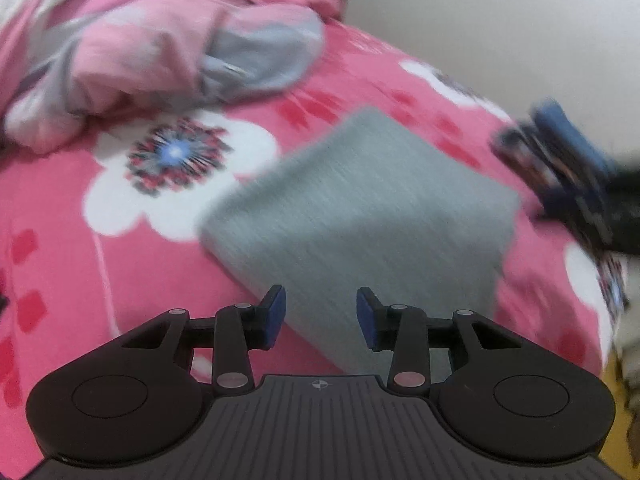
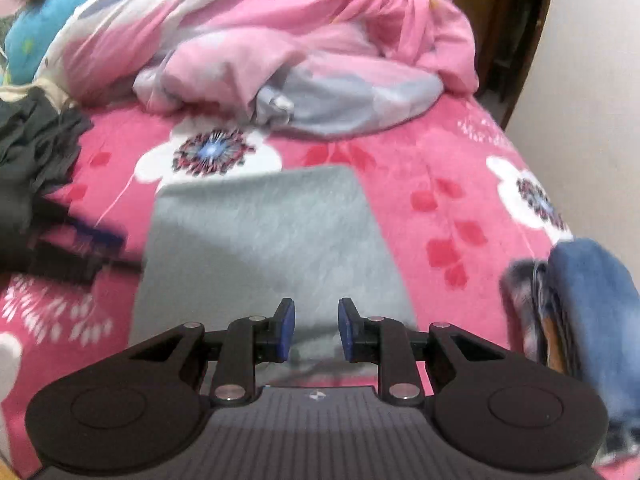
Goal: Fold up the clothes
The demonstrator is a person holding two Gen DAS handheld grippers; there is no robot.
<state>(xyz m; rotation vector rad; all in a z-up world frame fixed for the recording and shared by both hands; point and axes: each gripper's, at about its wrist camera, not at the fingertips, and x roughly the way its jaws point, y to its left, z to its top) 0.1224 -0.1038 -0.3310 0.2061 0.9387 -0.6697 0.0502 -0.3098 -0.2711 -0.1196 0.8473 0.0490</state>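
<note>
A grey garment (image 1: 360,216), folded into a flat rectangle, lies on the pink flowered bed cover (image 1: 80,280). It also shows in the right wrist view (image 2: 264,248). My left gripper (image 1: 320,316) is open and empty above the garment's near corner. My right gripper (image 2: 316,330) is open and empty above the garment's near edge. The right gripper shows blurred at the right edge of the left wrist view (image 1: 568,184). The left gripper shows blurred at the left of the right wrist view (image 2: 72,248).
A crumpled pink and grey quilt (image 2: 300,68) is heaped at the back of the bed. Dark clothes (image 2: 32,152) lie at the left. A folded blue denim piece (image 2: 588,300) sits at the right. A pale wall (image 1: 500,20) runs along the bed's right side.
</note>
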